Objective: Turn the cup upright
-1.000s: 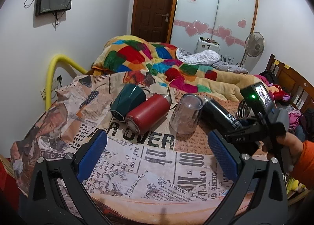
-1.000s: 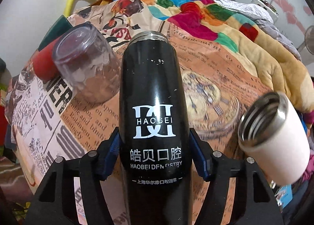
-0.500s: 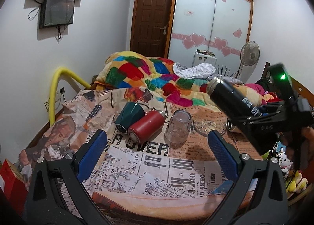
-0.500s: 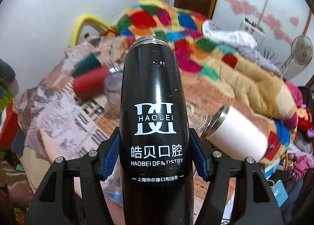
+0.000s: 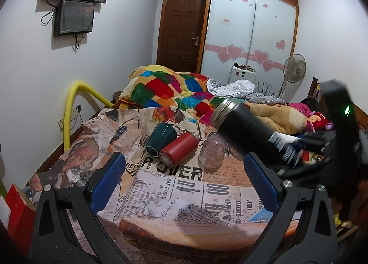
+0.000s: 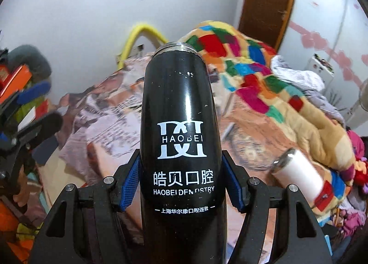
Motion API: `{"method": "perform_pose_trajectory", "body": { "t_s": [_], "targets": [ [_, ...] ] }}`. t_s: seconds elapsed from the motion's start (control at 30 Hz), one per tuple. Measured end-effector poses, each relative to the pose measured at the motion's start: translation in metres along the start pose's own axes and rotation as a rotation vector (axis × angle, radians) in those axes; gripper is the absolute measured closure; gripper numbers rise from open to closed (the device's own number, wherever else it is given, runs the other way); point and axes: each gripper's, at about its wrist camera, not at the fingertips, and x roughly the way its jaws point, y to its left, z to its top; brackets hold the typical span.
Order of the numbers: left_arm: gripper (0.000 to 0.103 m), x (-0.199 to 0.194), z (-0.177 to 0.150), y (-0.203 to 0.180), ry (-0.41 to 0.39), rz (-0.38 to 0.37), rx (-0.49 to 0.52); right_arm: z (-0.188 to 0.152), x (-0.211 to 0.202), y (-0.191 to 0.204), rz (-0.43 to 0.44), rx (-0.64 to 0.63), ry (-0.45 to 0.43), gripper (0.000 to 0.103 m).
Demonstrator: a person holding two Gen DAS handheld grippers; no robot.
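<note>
My right gripper (image 6: 180, 181) is shut on a black steel cup (image 6: 180, 130) with white lettering, gripped near its base, its open steel rim pointing away from me and lifted above the board. In the left wrist view the same black cup (image 5: 248, 130) hangs tilted in the air at the right, rim up and left. My left gripper (image 5: 184, 179) is open and empty, held back above the near edge of the newspaper-print board (image 5: 184, 192).
On the board lie a dark green cup (image 5: 161, 139) and a red cup (image 5: 179, 149) on their sides, and a clear glass (image 5: 212, 152) stands mouth down. A white cup (image 6: 299, 176) lies at the right. A colourful quilt (image 5: 170, 89) lies behind, a yellow rail (image 5: 69, 112) at left.
My right gripper has raised the black cup off the board and tilted it further up. My left gripper has drawn back and up, so the board looks smaller.
</note>
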Motion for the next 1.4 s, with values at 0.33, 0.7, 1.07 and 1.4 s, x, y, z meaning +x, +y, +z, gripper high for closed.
{"method": "perform_pose_trajectory", "body": {
  "t_s": [0.33,0.7,1.07,1.4],
  "targets": [
    [0.0,0.018,-0.012,0.012,0.054,0.018,-0.018,-0.026,0.093,0.01,0.02,-0.039,0.137,0.041],
    [0.0,0.055,-0.028,0.018,0.149,0.014,-0.05,-0.045,0.133,0.013,0.007,-0.018,0.225,0.041],
    [0.0,0.075,-0.032,0.02,0.207,0.012,-0.076,-0.046,0.14,0.011,0.023,-0.034,0.242,0.04],
    [0.001,0.089,-0.036,0.013,0.292,0.018,-0.089,-0.054,0.104,0.008,0.019,-0.001,0.182,0.038]
  ]
}}
